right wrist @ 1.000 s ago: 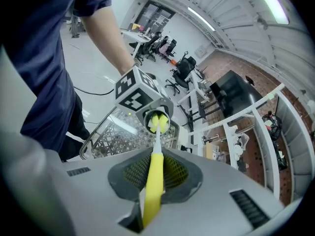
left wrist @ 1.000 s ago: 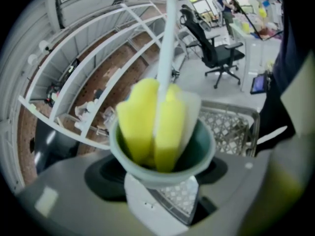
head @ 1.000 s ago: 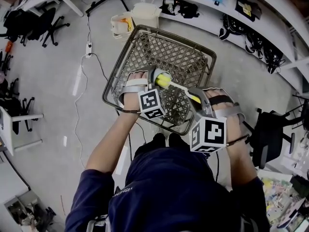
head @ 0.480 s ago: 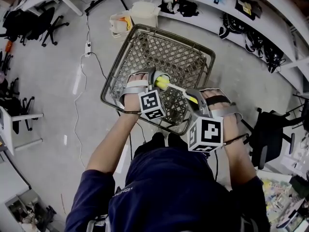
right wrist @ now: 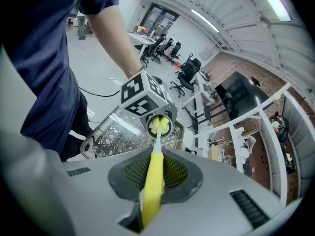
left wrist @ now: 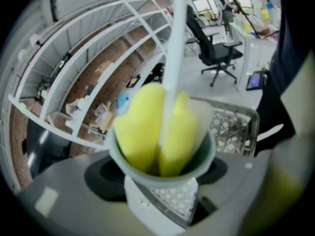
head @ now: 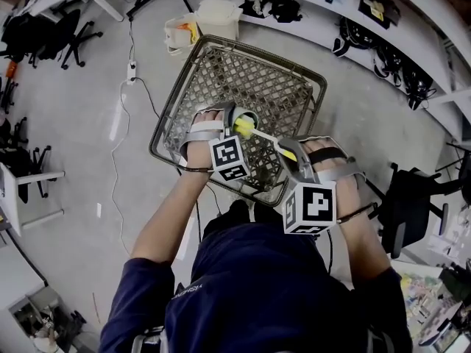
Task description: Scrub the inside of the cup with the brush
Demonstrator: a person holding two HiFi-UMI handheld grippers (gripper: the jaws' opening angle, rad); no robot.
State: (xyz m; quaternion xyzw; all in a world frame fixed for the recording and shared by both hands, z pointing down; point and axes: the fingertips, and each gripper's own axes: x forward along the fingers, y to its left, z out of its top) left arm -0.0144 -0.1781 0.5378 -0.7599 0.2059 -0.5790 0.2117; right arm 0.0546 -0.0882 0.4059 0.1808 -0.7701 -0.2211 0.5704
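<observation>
A grey-green cup (left wrist: 162, 168) is clamped in my left gripper (head: 234, 127), its mouth turned toward the right gripper. The yellow sponge head of the brush (left wrist: 155, 129) sits inside the cup, filling most of its mouth. In the right gripper view the cup (right wrist: 160, 127) shows end-on with the sponge in it. My right gripper (head: 283, 149) is shut on the brush's yellow handle (right wrist: 152, 183); a white stem (head: 263, 134) runs from handle to sponge. Both grippers hang above a wire basket.
A metal wire basket (head: 243, 87) stands on the grey floor below the grippers. A white bin (head: 218, 17) and a bag (head: 182, 35) sit beyond it. Office chairs (head: 51, 31) and desks line the room's edges; a cable (head: 136, 87) trails on the floor.
Both grippers have drifted slightly up and left in the head view, with the brush head still in the cup. The right gripper has come a little nearer the left.
</observation>
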